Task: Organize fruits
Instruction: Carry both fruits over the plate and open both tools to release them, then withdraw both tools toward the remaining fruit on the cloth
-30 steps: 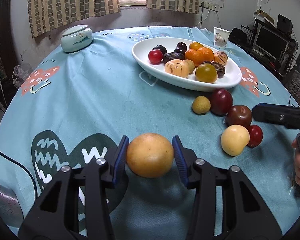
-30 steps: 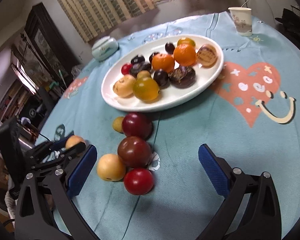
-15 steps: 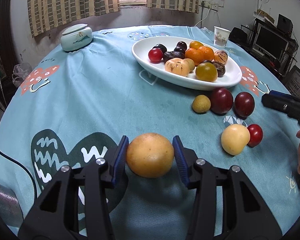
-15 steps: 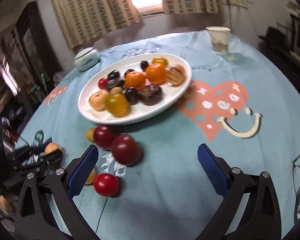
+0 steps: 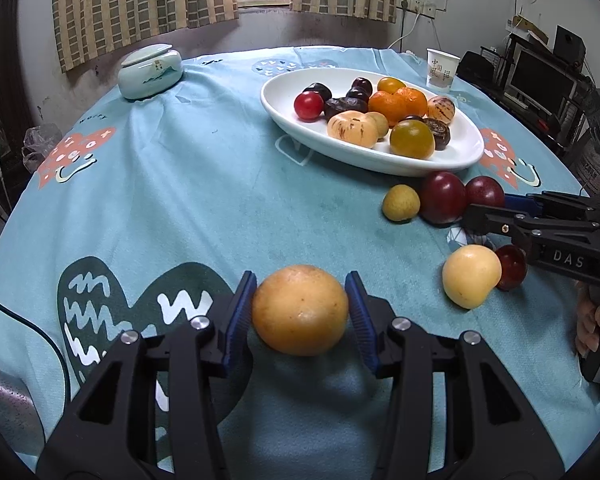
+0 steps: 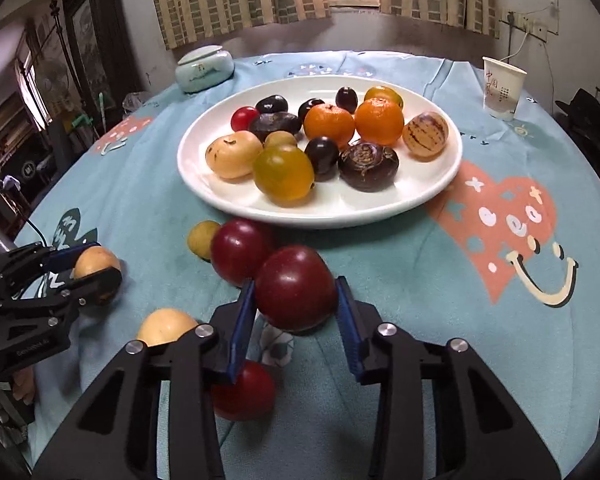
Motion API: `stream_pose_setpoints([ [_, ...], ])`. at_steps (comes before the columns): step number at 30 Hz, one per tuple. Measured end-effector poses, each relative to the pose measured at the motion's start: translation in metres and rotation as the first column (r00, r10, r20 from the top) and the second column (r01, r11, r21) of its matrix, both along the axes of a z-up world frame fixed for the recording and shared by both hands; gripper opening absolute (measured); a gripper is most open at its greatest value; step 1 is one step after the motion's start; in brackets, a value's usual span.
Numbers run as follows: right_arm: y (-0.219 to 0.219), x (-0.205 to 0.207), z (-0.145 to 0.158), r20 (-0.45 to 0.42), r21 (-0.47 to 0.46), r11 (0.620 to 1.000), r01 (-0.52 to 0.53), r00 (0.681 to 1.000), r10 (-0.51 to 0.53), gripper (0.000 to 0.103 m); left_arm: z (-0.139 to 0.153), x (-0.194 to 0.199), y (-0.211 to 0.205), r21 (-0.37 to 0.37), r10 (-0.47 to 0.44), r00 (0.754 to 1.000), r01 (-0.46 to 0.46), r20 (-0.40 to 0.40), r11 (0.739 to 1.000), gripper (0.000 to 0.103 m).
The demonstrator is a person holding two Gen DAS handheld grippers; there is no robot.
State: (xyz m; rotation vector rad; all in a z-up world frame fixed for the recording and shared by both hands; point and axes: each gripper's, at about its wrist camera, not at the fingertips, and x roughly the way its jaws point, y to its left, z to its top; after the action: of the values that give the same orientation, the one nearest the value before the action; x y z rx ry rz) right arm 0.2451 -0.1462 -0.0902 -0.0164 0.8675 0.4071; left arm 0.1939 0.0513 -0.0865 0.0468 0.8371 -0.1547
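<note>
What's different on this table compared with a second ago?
The right gripper has come forward and its wide-open jaws have just closed around a dark red round plum. The left gripper kept still, holding its yellow-orange round fruit. The white oval plate stayed put.

The bench [image 5: 204, 184] lies bare from 9 to 12 o'clock of the left tool [image 5: 300, 312], open up to the jar [image 5: 150, 70]. Toward 2 o'clock loose fruit [image 5: 442, 198] and the right tool [image 5: 496, 212] crowd the way to the plate [image 5: 364, 156].
</note>
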Motion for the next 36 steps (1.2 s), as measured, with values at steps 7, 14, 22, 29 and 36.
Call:
stream_pose_setpoints([
  [7,-0.028,-0.007,0.053,0.106,0.142,0.989,0.045,0.992,-0.060,0.039,0.034,0.017,-0.009,-0.037,-0.023,0.997,0.026,0.068,0.999,0.046],
  [14,-0.024,0.042,0.086,0.162,0.120,0.990,0.071,0.983,-0.090,0.039,0.075,0.090,-0.039,-0.054,-0.013,0.989,0.021,0.149,0.998,0.046],
  [22,-0.011,0.096,0.041,0.085,0.059,0.995,0.082,0.993,-0.087,0.039,0.042,0.150,-0.040,-0.077,0.025,0.997,-0.019,0.074,0.997,0.046],
  [29,-0.009,0.106,0.025,0.033,0.039,0.996,0.076,0.996,-0.077,0.042,0.033,0.156,-0.036,-0.078,0.034,0.997,-0.029,0.069,0.997,0.065],
  [36,-0.015,0.079,0.052,0.221,0.018,0.992,0.127,0.967,-0.128,0.095,0.043,0.139,-0.035,-0.067,0.044,0.994,-0.037,0.101,0.997,0.078],
])
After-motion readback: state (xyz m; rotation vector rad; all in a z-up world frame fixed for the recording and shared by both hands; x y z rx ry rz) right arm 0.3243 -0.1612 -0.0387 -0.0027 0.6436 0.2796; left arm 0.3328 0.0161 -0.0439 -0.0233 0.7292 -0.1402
